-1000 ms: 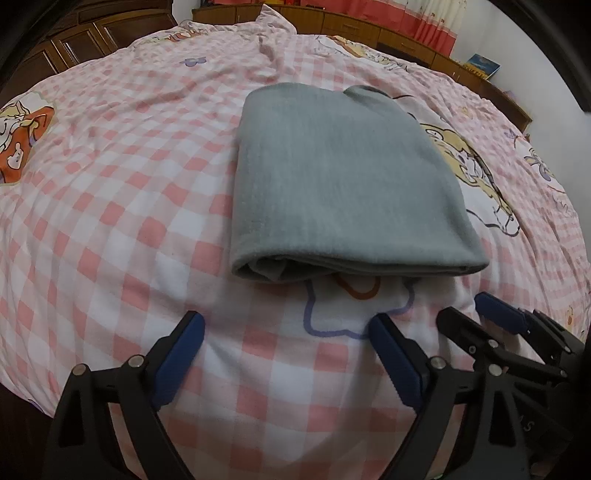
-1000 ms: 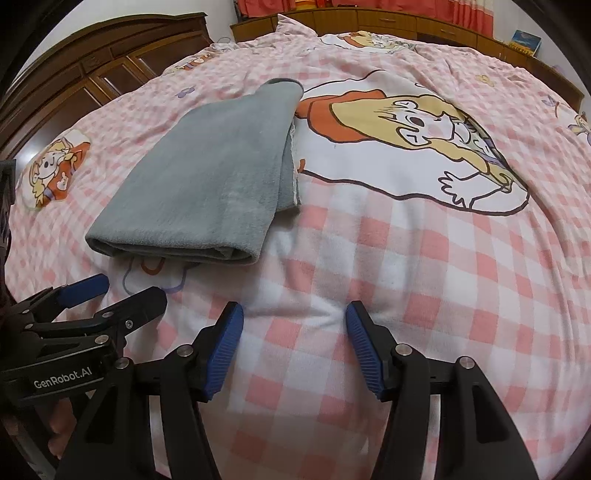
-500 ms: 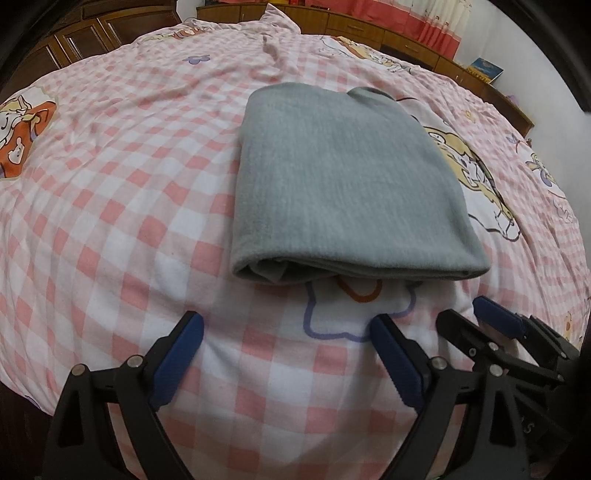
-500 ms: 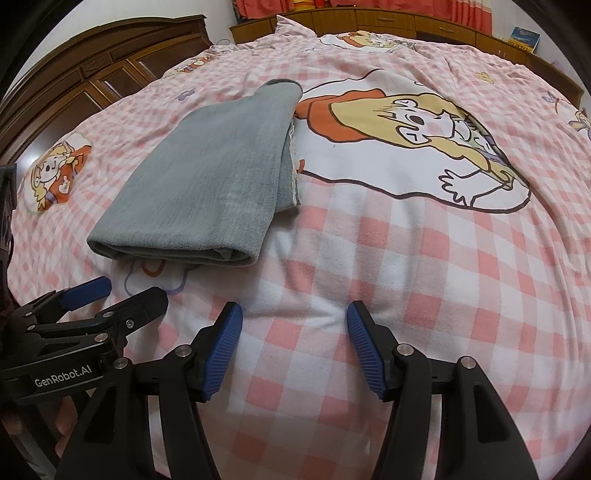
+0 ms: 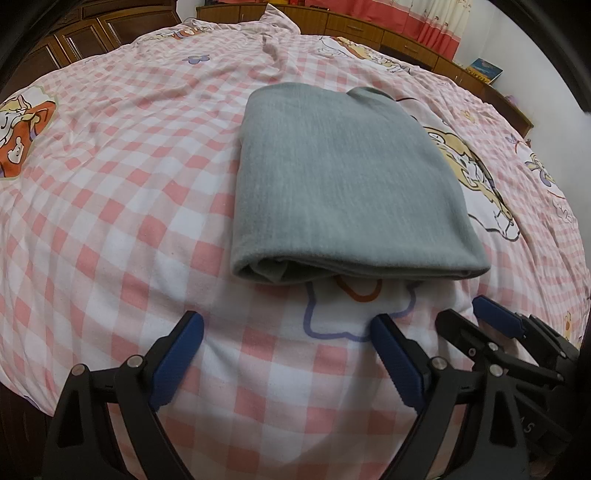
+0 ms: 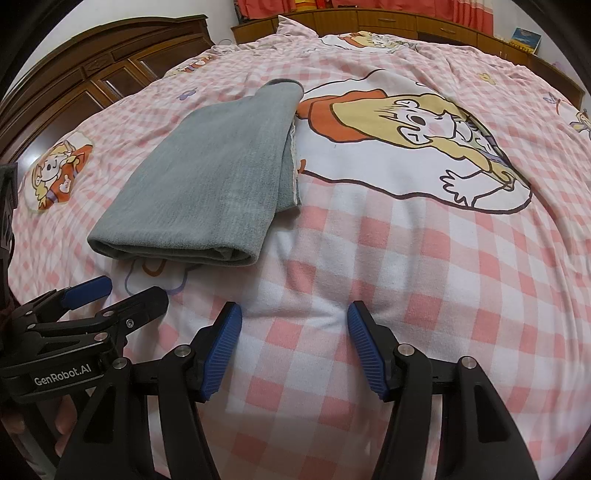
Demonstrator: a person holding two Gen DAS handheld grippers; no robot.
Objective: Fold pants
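The grey pants (image 5: 343, 181) lie folded into a flat rectangle on the pink checked bedspread (image 5: 110, 206). In the right wrist view the pants (image 6: 207, 184) lie to the upper left. My left gripper (image 5: 288, 332) is open and empty, a short way in front of the pants' near folded edge. My right gripper (image 6: 293, 321) is open and empty, to the right of the pants and clear of them. It also shows in the left wrist view (image 5: 469, 314), and the left gripper shows in the right wrist view (image 6: 125, 291).
A large cartoon girl print (image 6: 413, 125) lies right of the pants. Dark wooden wardrobes (image 6: 92, 85) stand at the left. A low wooden cabinet (image 6: 406, 22) with red curtains above runs along the far wall. A book (image 5: 484, 68) lies on it.
Both grippers have drawn back slightly from the pants and stay open. The pants have not moved.
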